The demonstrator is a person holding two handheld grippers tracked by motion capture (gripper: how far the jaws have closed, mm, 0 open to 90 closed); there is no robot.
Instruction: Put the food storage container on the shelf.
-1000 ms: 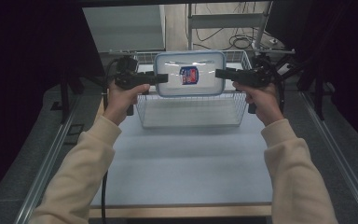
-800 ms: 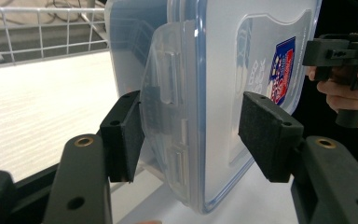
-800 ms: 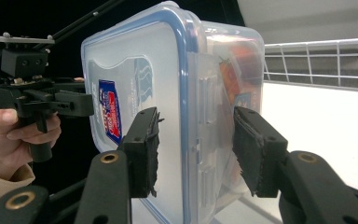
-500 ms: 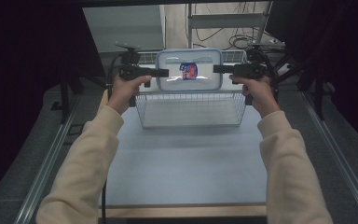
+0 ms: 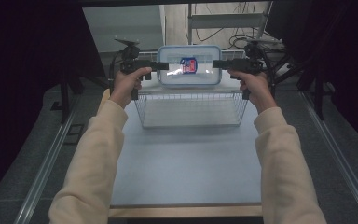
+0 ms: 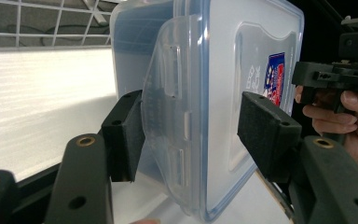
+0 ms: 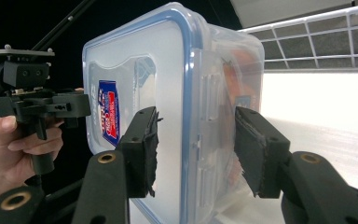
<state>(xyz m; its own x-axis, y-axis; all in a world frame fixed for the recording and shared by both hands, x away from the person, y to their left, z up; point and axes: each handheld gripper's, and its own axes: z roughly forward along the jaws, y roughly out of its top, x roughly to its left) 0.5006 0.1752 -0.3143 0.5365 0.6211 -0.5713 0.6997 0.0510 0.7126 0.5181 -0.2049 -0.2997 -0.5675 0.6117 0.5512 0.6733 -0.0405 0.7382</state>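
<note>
A clear plastic container (image 5: pixel 189 65) with a blue-rimmed lid and a red-and-blue label hangs in the air over the far rim of a wire basket (image 5: pixel 191 100). My left gripper (image 5: pixel 164 66) is shut on its left end and my right gripper (image 5: pixel 216 64) on its right end. In the left gripper view the pads of the left gripper (image 6: pixel 193 135) clamp the container (image 6: pixel 214 70) across its side clasp. In the right gripper view the right gripper (image 7: pixel 198 149) pinches the container (image 7: pixel 168 70) between lid and body. Something orange shows dimly inside.
The wire basket stands at the far end of the pale blue table (image 5: pixel 186 163), and its white floor looks bare. Metal rails run along both sides of the table. Dark stands and cables crowd the back right.
Both hands have carried the container away from the person, from over the basket's middle to over its far rim. The grips have not changed.
</note>
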